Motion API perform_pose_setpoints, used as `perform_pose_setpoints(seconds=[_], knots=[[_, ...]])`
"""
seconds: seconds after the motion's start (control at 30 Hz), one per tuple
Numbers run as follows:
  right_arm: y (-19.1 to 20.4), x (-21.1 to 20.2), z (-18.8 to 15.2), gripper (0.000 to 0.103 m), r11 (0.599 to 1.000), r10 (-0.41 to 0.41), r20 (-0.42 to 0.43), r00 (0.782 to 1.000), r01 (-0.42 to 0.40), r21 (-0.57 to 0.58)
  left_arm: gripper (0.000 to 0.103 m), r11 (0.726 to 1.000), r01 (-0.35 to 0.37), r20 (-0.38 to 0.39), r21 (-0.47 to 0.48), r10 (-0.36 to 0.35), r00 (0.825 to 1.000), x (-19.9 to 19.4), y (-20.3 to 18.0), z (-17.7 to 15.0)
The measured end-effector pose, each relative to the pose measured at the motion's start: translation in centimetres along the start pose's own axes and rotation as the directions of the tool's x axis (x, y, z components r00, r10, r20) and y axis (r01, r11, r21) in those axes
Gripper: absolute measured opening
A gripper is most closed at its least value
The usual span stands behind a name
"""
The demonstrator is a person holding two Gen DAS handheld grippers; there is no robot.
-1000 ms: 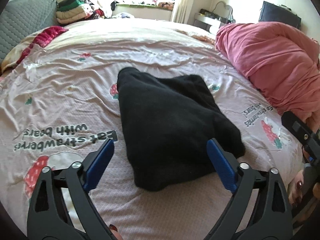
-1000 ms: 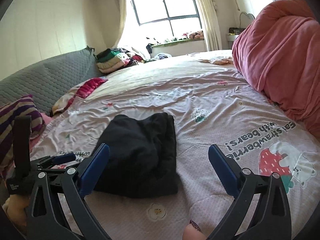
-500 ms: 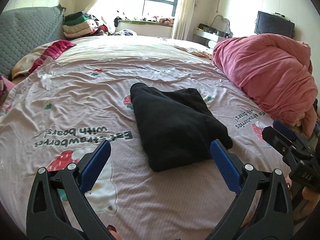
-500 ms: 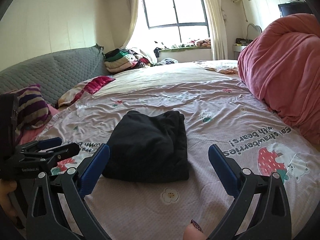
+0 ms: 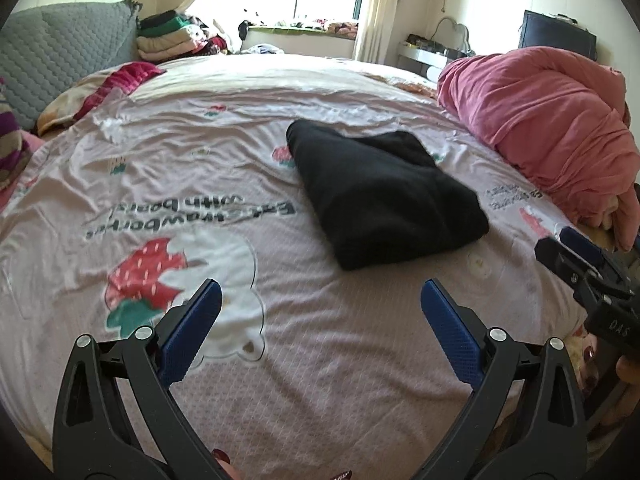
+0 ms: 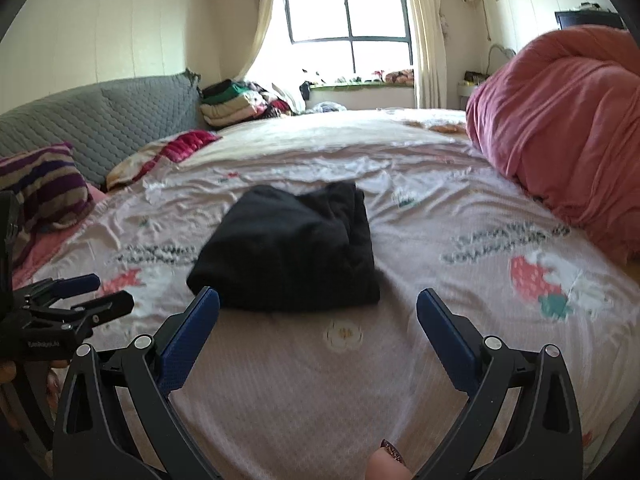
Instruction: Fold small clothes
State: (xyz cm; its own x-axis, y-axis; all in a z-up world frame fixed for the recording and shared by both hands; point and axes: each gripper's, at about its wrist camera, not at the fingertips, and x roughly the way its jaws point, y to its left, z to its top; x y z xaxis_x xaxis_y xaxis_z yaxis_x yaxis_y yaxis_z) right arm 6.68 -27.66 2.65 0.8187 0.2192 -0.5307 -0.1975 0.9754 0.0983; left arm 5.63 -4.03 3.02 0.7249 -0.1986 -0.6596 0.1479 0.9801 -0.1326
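Note:
A black garment (image 5: 380, 196) lies folded into a compact bundle on the pink printed bedsheet (image 5: 208, 208); the right wrist view shows the same black garment (image 6: 292, 248) straight ahead. My left gripper (image 5: 320, 292) is open, held back from the bundle over bare sheet with nothing between its blue pads. My right gripper (image 6: 318, 300) is open too, just short of the bundle's near edge. Each gripper appears at the edge of the other's view: the right one (image 5: 580, 264) at right, the left one (image 6: 76, 300) at left.
A big pink duvet heap (image 5: 552, 120) fills the bed's right side. A grey quilted headboard (image 6: 100, 120), a striped pillow (image 6: 40, 188) and stacked clothes (image 6: 236, 104) stand at the left and back. A window (image 6: 348, 12) is behind.
Both grippers have drawn back from the black bundle, which now sits farther away and smaller in both views. Both stay open. The bundle has not moved on the sheet.

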Motion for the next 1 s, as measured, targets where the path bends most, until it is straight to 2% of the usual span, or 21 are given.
perform_pose_setpoints(seconds=[0.17,0.4,1.0], knots=[[0.0,1.0,-1.9,0.098,1.000,-0.023,-0.047,0.999,0.024,0.012,0.093,1.000,0.009,0.004,-0.005,-0.009,1.000,0.8,0.4,-0.8],[-0.5,1.7,-3.2,0.098,0.998,-0.029,-0.076,0.997,0.033,0.052,0.093,1.000,0.011,-0.040,-0.005,-0.012,0.999,2.1,0.7,-1.7],[-1.0,2.0,-3.5,0.098,0.997,-0.036,-0.091,0.995,0.042,0.063,0.093,1.000,0.010,-0.065,-0.003,-0.010,0.998,2.5,0.7,-1.9]])
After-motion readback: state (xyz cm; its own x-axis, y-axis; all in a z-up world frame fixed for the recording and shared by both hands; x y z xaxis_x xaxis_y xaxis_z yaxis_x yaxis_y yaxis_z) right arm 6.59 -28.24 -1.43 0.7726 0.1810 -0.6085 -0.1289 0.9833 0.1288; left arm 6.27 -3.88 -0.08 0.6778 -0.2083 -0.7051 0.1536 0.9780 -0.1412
